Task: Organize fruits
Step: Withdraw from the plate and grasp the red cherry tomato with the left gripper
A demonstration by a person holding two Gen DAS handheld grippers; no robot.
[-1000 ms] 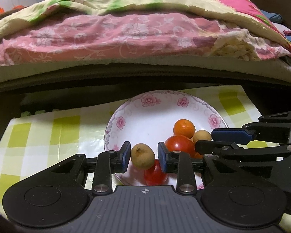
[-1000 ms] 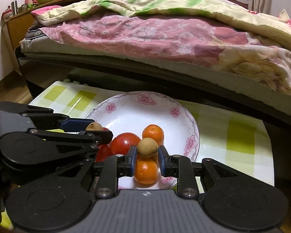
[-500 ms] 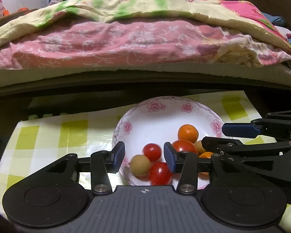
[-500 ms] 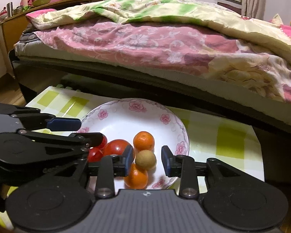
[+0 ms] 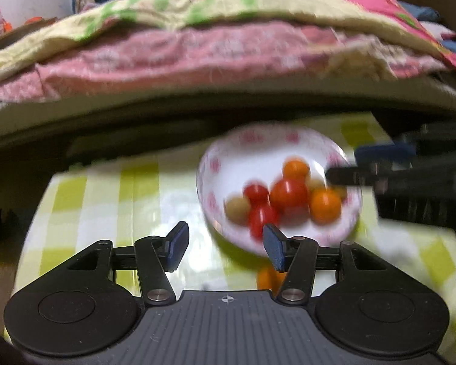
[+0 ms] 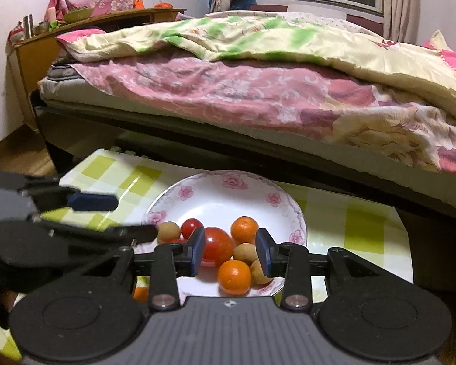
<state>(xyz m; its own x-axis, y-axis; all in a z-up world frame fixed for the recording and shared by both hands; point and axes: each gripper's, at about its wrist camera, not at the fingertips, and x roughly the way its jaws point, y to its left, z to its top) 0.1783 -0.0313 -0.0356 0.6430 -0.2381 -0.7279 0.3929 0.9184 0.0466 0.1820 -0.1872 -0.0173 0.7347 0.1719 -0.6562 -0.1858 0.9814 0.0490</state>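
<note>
On the table [image 6: 358, 228], the fruits [image 6: 237, 251] are sitting piled in the flowered plate [image 6: 225, 191]. Both tongs, left [image 5: 225, 248] and right [image 6: 229, 251], are opening and gripping nothing, the pile lying at one o'clock from the left tongs.

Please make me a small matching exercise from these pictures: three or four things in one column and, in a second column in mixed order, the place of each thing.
Things:
1. large red tomato
2. orange under the left gripper
3. flowered quilt
4. green bowl

Places:
a. on the wooden desk at the back
b. in the middle of the flowered plate
c. spread over the bed
d. on the checked cloth, outside the plate

Pairs: 1-b, 2-d, 3-c, 4-a
</note>
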